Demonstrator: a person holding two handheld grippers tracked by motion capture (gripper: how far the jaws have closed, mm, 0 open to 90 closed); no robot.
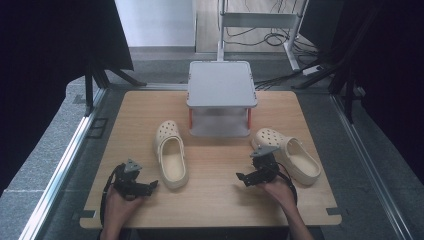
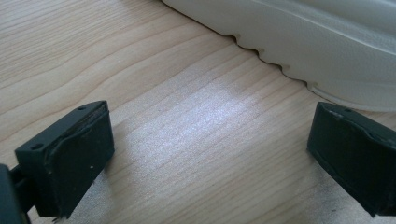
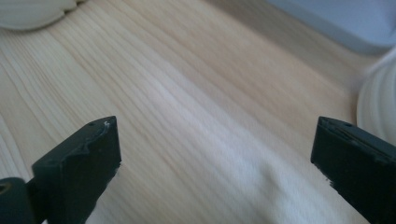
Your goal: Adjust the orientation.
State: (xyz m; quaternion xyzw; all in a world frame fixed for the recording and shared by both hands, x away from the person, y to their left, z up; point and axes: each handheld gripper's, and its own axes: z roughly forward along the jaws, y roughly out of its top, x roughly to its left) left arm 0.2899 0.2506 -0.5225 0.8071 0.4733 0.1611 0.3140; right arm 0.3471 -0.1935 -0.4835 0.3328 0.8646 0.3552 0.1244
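Two cream clogs lie on the wooden table [image 1: 215, 200]. The left clog [image 1: 171, 159] points away from me, and the right clog [image 1: 292, 155] lies angled, toe toward the back left. My left gripper [image 1: 149, 187] rests low near the table's front left, just left of the left clog's heel. Its jaws stand wide apart over bare wood [image 2: 210, 154], with the clog's sole edge [image 2: 327, 42] ahead of them. My right gripper [image 1: 245, 178] hovers beside the right clog, open [image 3: 215, 163] with nothing between its jaws. The clog's side [image 3: 380, 102] shows by its right jaw.
A grey two-tier shelf [image 1: 221, 82] with orange posts stands at the back middle of the table, and its lower tier [image 3: 345, 18] is ahead of the right gripper. Black curtains, a metal frame and cables lie beyond the table.
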